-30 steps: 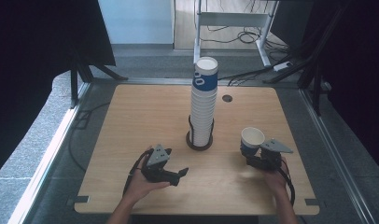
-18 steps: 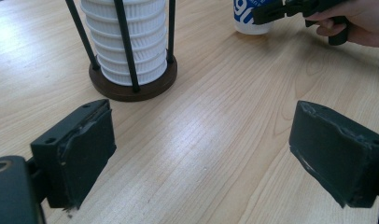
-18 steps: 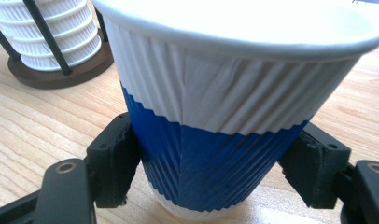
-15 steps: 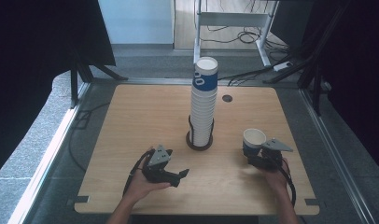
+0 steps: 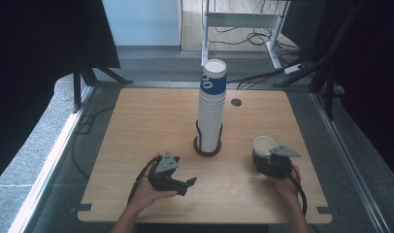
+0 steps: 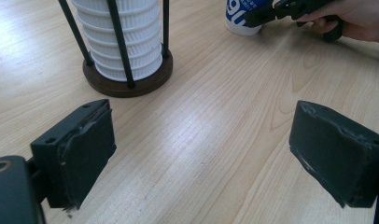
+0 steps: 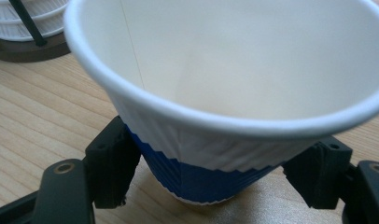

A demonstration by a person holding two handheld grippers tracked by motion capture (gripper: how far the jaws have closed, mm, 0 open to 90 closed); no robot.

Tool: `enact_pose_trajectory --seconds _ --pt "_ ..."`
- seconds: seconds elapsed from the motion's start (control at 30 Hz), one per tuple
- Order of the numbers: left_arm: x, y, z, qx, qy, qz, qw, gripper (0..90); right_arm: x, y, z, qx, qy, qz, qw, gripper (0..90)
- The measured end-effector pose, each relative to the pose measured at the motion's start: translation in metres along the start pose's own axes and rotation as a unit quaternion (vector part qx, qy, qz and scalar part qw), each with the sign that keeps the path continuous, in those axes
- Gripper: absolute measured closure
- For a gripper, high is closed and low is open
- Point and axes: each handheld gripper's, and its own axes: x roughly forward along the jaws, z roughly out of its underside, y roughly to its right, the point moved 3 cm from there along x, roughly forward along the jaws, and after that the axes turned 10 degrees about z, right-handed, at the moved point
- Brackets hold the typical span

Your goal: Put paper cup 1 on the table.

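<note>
From the high view, the right gripper [image 5: 269, 160] clamps a cup [image 5: 263, 148] upright on the table [image 5: 146, 121]; the stack [image 5: 211, 111] stands ahead of the left gripper [image 5: 183, 183]. In the left gripper view, its jaws stand apart over bare wood. In the right gripper view, both pads press the cup's [image 7: 234, 93] blue band.

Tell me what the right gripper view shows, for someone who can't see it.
A white-and-blue ribbed paper cup stands upright on the light wooden table, gripped between the black jaws of the right hand-held gripper.
</note>
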Motion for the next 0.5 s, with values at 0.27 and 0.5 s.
enact_pose_trajectory --seconds 0.27,0.5 --pt "-0.001 0.000 0.000 0.000 0.001 0.000 1.0000 7.1 0.000 0.001 0.001 0.014 -0.008 -0.006 0.9998 14.6" --pt "-0.005 -0.002 0.000 -0.009 0.009 -0.001 0.9999 7.2 -0.013 0.001 -0.002 0.028 0.007 -0.012 0.9995 11.4"
